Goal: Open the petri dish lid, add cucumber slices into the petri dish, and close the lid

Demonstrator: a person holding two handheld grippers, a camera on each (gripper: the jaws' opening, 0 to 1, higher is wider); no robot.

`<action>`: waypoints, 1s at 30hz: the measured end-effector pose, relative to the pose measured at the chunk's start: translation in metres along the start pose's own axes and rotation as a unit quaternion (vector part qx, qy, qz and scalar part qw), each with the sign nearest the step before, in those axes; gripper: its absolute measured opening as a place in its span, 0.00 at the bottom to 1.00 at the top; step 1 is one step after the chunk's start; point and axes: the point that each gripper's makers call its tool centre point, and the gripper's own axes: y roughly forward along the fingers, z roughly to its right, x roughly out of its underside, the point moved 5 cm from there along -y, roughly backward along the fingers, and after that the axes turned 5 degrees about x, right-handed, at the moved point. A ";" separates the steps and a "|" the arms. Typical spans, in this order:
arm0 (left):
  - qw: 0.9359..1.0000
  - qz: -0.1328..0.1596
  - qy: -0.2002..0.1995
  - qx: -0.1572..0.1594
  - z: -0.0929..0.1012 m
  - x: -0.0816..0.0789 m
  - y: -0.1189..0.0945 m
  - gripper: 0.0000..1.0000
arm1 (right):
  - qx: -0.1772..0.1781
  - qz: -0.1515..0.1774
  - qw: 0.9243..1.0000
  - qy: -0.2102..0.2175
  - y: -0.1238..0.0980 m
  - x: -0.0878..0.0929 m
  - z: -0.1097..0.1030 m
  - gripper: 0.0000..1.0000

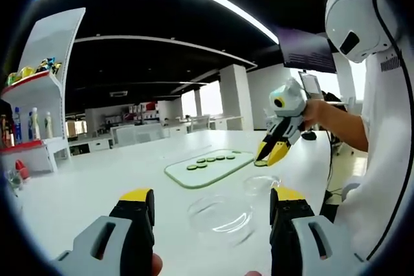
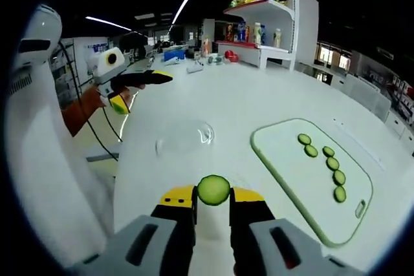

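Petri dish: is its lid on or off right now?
Off, it seems. In the left gripper view the petri dish sits open on the table, with the lid lying separately behind it.

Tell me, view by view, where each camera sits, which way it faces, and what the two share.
Left gripper view: rides the open left gripper, facing the clear petri dish, cutting board and right gripper; a forearm shows.
Right gripper view: rides the right gripper, its fingers pinching a cucumber slice, facing dish, board and left gripper.
Shared: table, dish, board, slices, shelf.
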 end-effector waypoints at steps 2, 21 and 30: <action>1.000 -0.002 -0.002 -0.001 0.000 0.001 0.000 0.73 | -0.001 -0.003 1.000 0.004 0.001 0.003 0.001 0.20; 1.000 -0.002 -0.004 0.000 0.000 0.002 0.000 0.73 | -0.002 -0.012 1.000 0.017 0.005 0.010 0.003 0.20; 1.000 -0.002 -0.003 0.000 0.000 0.002 0.000 0.73 | 0.000 -0.009 1.000 0.014 0.007 0.012 0.003 0.31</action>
